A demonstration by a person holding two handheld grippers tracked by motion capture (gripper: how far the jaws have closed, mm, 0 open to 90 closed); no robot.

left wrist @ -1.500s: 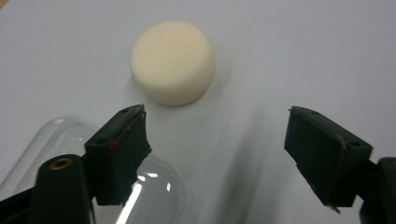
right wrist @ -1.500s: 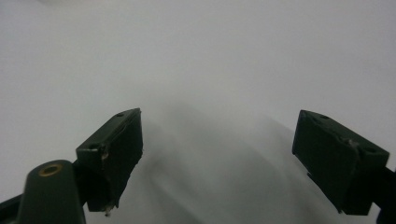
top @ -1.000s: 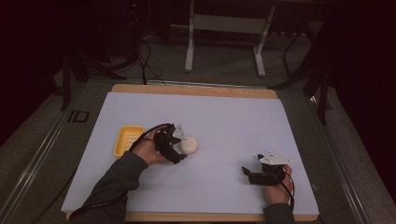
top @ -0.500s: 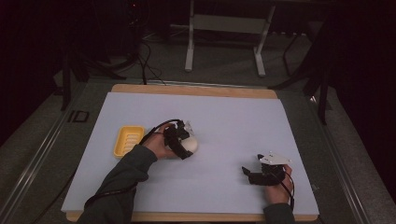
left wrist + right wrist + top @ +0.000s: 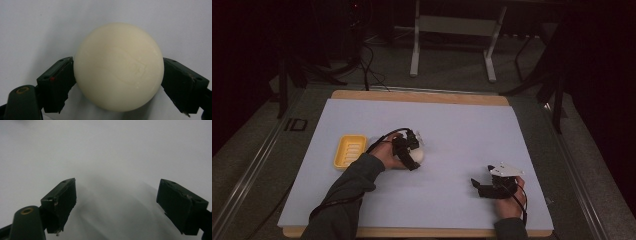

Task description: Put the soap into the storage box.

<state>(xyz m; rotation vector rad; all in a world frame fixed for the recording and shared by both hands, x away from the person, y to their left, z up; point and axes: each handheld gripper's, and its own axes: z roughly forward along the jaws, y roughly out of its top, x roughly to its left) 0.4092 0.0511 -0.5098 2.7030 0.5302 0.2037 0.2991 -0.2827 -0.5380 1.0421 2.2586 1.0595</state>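
Soap bar [image 5: 118, 66] clamped in left tongs [image 5: 117, 82] (pads touching), right tongs [image 5: 117, 205] wide, empty

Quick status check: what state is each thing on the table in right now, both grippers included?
Left gripper: jaws against both sides of the soap, just opened a little.
Soap: cream, rounded, whole, between those jaws.
Soap dish: yellow, empty, left of the soap.
Right gripper: jaws open, nothing between them.
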